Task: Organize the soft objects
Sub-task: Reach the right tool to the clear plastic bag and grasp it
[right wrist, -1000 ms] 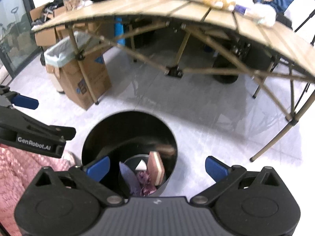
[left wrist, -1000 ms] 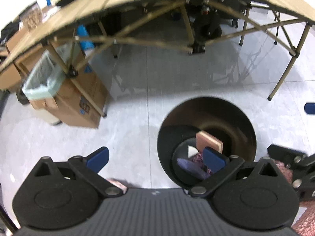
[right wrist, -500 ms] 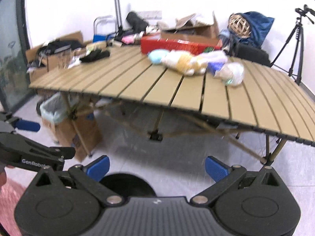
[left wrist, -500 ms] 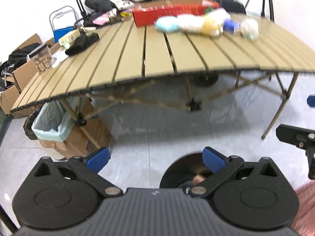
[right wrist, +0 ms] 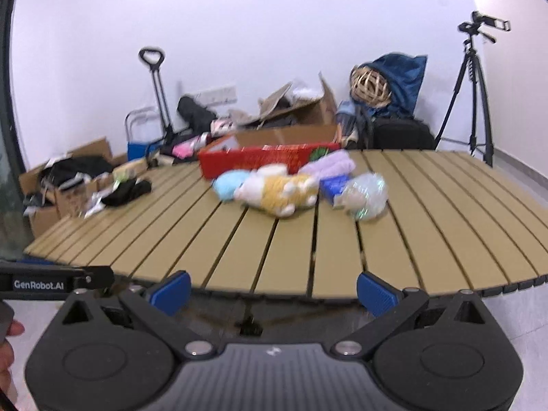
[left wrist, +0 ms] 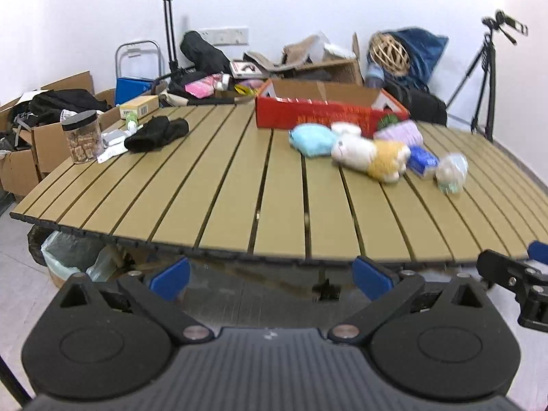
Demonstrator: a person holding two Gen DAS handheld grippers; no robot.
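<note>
Soft things lie in a row on the far right part of the slatted table [left wrist: 239, 198] [right wrist: 428, 239]: a light blue plush [left wrist: 311, 141] [right wrist: 227, 183], a white and yellow plush [left wrist: 371, 156] [right wrist: 277, 190], a lilac cloth [left wrist: 399, 132] [right wrist: 330, 164], a blue pack [left wrist: 423, 161] [right wrist: 334, 185] and a clear-wrapped bundle [left wrist: 450, 169] [right wrist: 366, 197]. My left gripper [left wrist: 270, 277] is open and empty, below the table's near edge. My right gripper [right wrist: 272, 291] is open and empty too, also short of the table.
A red cardboard box [left wrist: 328, 109] [right wrist: 267, 159] stands behind the soft things. A black cloth [left wrist: 156, 133], a jar [left wrist: 82, 137] and papers sit at the table's left. Cardboard boxes [left wrist: 24, 144], a bin with a green bag [left wrist: 68, 260] and a tripod [right wrist: 474, 96] surround it.
Both grippers rose from over the black floor bin, which held soft items, to table height. The bin dropped out of view and the tabletop with the plush toys came into view.
</note>
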